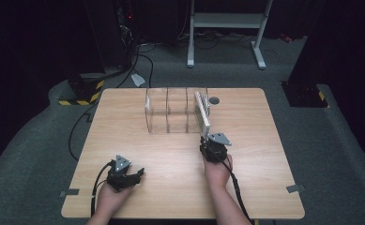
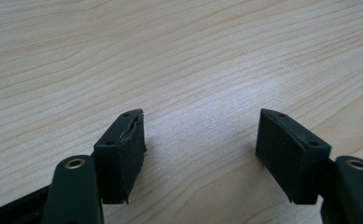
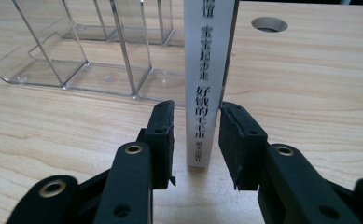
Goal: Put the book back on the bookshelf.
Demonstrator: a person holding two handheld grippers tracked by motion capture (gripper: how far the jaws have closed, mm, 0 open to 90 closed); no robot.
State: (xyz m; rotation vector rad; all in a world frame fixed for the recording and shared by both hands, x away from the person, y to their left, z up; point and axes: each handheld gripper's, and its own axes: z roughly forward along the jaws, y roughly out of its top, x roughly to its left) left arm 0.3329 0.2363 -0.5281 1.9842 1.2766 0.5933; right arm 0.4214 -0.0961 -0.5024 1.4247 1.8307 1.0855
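A thin book with a white spine printed in black characters point(image 3: 205, 84) stands on edge, spine up, at the right end of a clear plastic rack point(image 3: 76, 60). I cannot tell whether its far end is inside the rack's last slot. In the high view the book point(image 1: 202, 115) runs from the rack point(image 1: 168, 112) toward my right gripper point(image 1: 204, 139). The right gripper point(image 3: 197, 109) straddles the book's near end: its right pad point(image 3: 237, 140) is at the cover and a narrow gap shows beside its left pad point(image 3: 163, 140). My left gripper point(image 2: 200, 126) rests open and empty on the wood point(image 1: 138, 174).
The wooden table point(image 1: 171, 159) has a round cable hole point(image 1: 214, 100) just right of the rack, also in the right gripper view point(image 3: 269, 23). Bare wood lies between the two hands. Cables and a metal stand's feet point(image 1: 260, 61) lie on the floor beyond the far edge.
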